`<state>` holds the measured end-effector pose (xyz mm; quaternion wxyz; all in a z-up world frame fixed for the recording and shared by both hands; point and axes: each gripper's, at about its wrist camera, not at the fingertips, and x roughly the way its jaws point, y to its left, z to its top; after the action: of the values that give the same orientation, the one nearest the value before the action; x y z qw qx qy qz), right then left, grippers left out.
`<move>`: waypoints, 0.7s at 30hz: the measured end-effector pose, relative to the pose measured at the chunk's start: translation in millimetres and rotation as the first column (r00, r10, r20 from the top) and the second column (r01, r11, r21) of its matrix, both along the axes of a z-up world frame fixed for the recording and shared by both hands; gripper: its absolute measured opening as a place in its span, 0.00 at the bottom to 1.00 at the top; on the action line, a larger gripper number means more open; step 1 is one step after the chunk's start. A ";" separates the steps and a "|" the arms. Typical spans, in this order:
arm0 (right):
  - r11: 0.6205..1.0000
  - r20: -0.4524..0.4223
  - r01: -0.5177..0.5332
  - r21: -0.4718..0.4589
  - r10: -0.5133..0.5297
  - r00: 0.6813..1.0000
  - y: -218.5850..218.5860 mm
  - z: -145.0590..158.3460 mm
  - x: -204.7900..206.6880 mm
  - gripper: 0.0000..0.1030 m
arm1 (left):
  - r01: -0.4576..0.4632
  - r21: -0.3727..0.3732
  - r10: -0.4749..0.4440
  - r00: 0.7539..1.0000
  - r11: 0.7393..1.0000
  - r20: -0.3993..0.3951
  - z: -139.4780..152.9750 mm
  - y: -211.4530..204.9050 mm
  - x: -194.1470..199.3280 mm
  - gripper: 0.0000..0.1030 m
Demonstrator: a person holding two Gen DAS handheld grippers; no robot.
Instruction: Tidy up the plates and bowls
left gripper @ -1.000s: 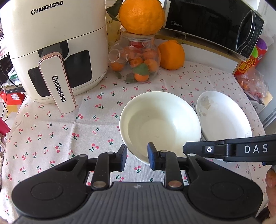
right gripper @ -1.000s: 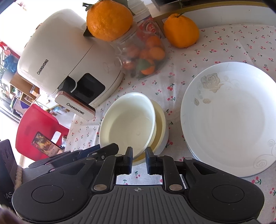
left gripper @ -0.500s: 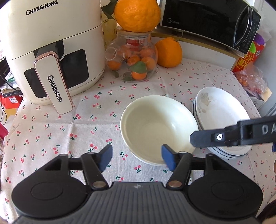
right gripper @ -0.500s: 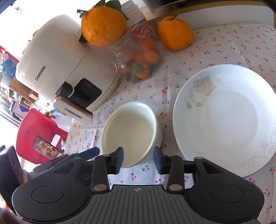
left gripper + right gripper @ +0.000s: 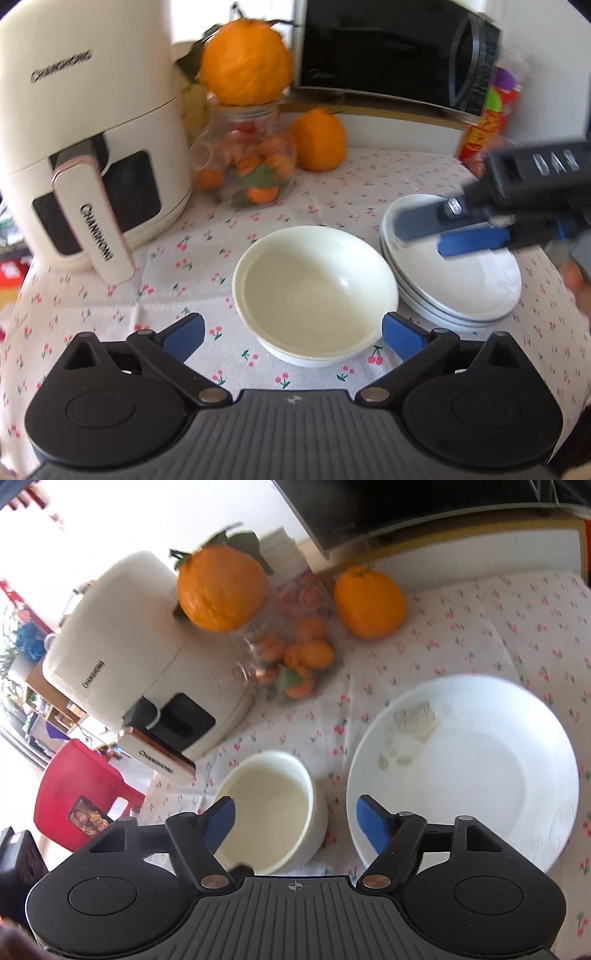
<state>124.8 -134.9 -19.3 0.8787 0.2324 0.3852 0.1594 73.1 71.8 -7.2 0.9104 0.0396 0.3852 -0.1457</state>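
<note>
**Bowls nested, plates stacked**

At the table's [image 5: 92, 314] left back corner sits an air fryer [image 5: 85, 147]. Mid-table, cream bowls [image 5: 314, 291] sit nested, glossy and empty, just beside the white plates [image 5: 461, 288] stacked rightward. The left gripper [image 5: 291, 332] gapes wide, empty; the right gripper [image 5: 293, 819] likewise. Either finger could clip a rim and slide crockery.

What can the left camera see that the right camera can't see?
Only the left wrist view shows the right gripper reaching over the stacked plates, and a colourful snack tube. Only the right wrist view shows a red chair beside the table. Both show the cream bowl, the white air fryer, the glass jar of small oranges, and open blue fingers.
</note>
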 end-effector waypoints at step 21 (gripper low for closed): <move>0.995 0.084 -0.089 -0.044 0.093 0.992 14.6 -18.4 42.0 0.77 | 0.117 0.055 -0.116 0.993 0.992 -0.021 -32.2 -9.0 11.6 0.99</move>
<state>166.9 -120.2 -37.7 0.8909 0.1900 0.3602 0.2014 84.8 62.8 -39.4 0.8954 0.0865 0.3942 -0.1882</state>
